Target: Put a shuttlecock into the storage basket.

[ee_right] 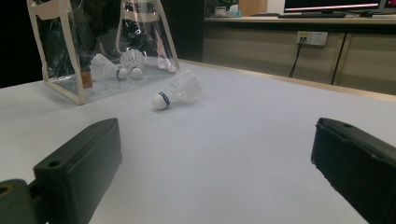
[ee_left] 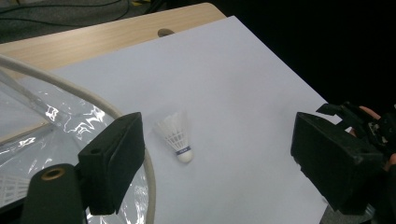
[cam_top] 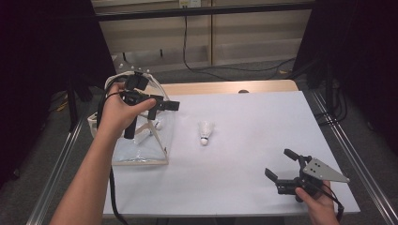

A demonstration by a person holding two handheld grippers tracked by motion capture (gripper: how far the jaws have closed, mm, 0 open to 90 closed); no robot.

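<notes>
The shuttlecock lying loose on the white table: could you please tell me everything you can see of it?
The shuttlecock has a white feather skirt and a rounded white cork head ringed by a thin blue band. It lies on its side on the white table, apart from the clear bag. In the high view its head points toward the person. Nothing grips it; both grippers stand open and away from it.

Your high view looks down on the shuttlecock (cam_top: 205, 132); your 2 gripper views face it from opposite sides, low and near.

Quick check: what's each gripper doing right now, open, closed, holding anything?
Left gripper: open, empty, above the clear bag.
Right gripper: open, empty, low over the table, facing the shuttlecock.
</notes>
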